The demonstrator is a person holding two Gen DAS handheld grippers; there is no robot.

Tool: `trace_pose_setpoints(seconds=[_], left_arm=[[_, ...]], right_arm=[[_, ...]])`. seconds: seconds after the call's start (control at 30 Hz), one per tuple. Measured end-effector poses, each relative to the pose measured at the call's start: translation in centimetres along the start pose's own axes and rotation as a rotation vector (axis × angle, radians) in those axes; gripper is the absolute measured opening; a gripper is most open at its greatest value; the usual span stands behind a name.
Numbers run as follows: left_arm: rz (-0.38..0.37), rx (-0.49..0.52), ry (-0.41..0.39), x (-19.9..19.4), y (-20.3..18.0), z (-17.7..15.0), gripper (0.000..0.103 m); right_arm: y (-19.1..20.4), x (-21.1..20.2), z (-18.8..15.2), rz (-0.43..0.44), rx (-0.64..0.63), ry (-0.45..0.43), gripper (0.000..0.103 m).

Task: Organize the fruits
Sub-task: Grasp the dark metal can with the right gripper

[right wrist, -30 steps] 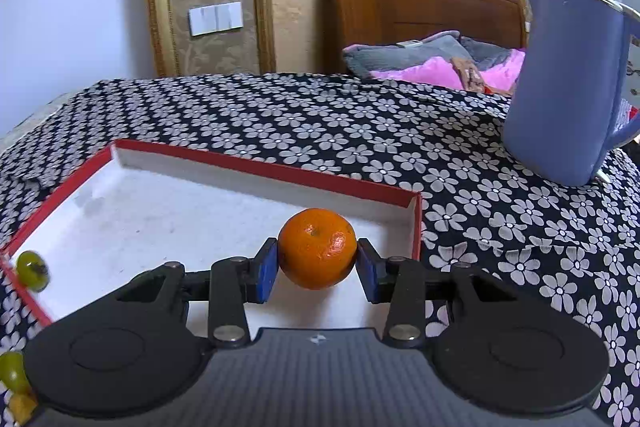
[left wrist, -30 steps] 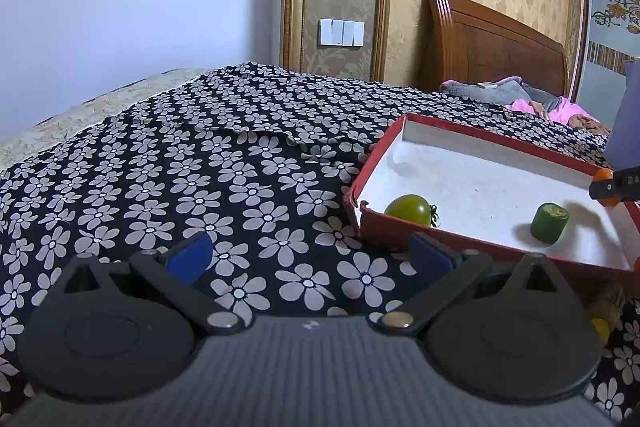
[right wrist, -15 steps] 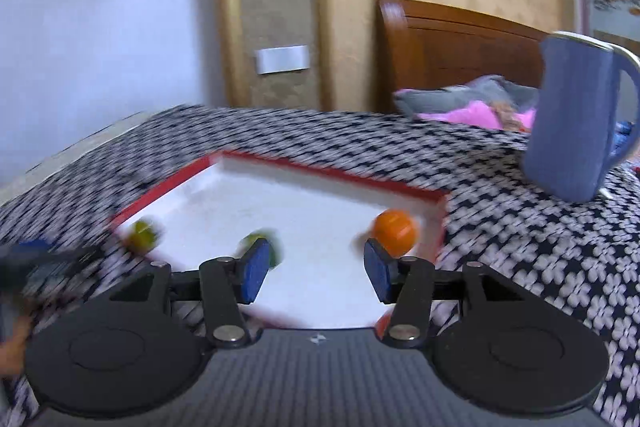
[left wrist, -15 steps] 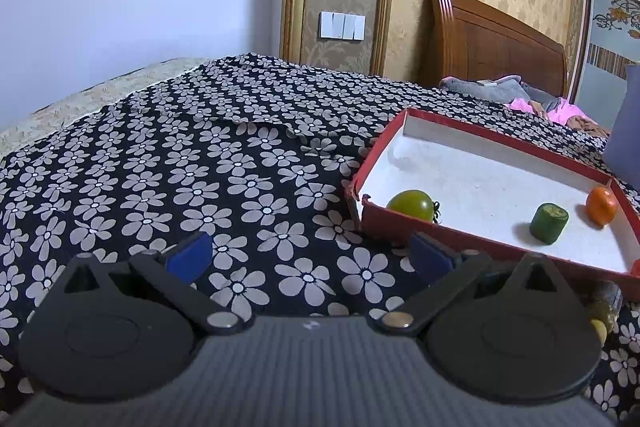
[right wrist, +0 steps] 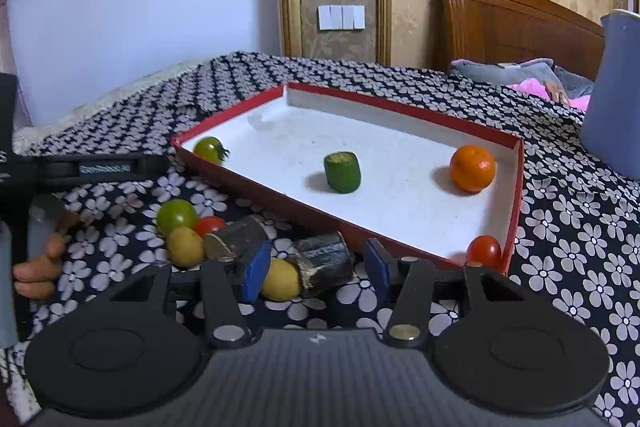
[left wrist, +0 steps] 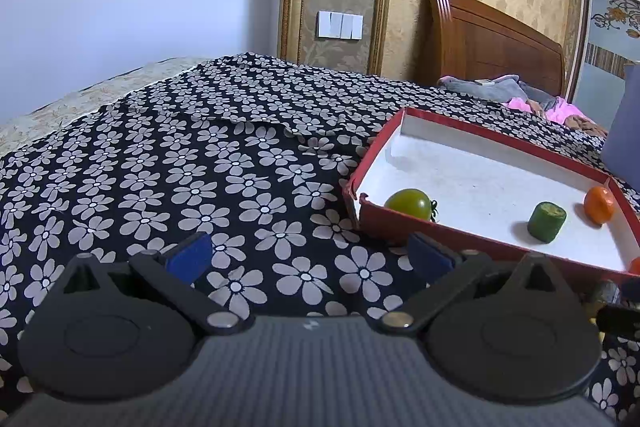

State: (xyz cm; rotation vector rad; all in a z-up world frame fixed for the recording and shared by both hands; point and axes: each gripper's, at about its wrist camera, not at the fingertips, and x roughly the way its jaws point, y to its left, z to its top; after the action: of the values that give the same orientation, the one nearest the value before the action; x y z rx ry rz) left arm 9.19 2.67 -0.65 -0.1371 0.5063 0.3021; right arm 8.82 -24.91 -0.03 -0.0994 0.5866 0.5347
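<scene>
A red tray (right wrist: 516,187) with a white floor holds a green tomato (right wrist: 208,149), a green cucumber piece (right wrist: 342,171), an orange tangerine (right wrist: 472,168) and a red cherry tomato (right wrist: 483,251). In front of the tray lie a green tomato (right wrist: 176,215), a red tomato (right wrist: 209,225), two yellow fruits (right wrist: 185,247) and two dark cut pieces (right wrist: 324,261). My right gripper (right wrist: 316,273) is open, low over one dark piece. My left gripper (left wrist: 308,253) is open and empty over the bedspread, left of the tray (left wrist: 380,163).
A blue jug (right wrist: 616,95) stands right of the tray. The flowered bedspread (left wrist: 200,155) covers the bed. A wooden headboard (left wrist: 492,39) and pillows are behind. My left gripper body and a hand (right wrist: 36,267) show at the left of the right wrist view.
My right gripper let go of the tangerine in the tray, opened, and drew back and down over the loose fruits in front of the tray. The left gripper hardly moved.
</scene>
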Motion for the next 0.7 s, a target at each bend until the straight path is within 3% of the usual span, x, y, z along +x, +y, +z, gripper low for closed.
trace_pose_setpoints(seconds=[0.13, 0.23, 0.47, 0.7], left_arm=[[0.001, 0.0, 0.002, 0.0, -0.1, 0.0, 0.103], [0.0, 0.0, 0.002, 0.0, -0.1, 0.0, 0.103], [-0.005, 0.002, -0.001, 0.0, -0.2, 0.0, 0.103], [-0.108, 0.106, -0.006, -1.9, -1.2, 0.1, 0.103]], right_arm=[[-0.5, 0.6, 0.3, 0.016, 0.018, 0.004, 0.046], [-0.3, 0.5, 0.4, 0.015, 0.005, 0.009, 0.032], [-0.4, -0.7, 0.0, -0.004, 0.03, -0.012, 0.032], [-0.3, -4.5, -0.6, 0.003, 0.05, -0.098, 0.032]])
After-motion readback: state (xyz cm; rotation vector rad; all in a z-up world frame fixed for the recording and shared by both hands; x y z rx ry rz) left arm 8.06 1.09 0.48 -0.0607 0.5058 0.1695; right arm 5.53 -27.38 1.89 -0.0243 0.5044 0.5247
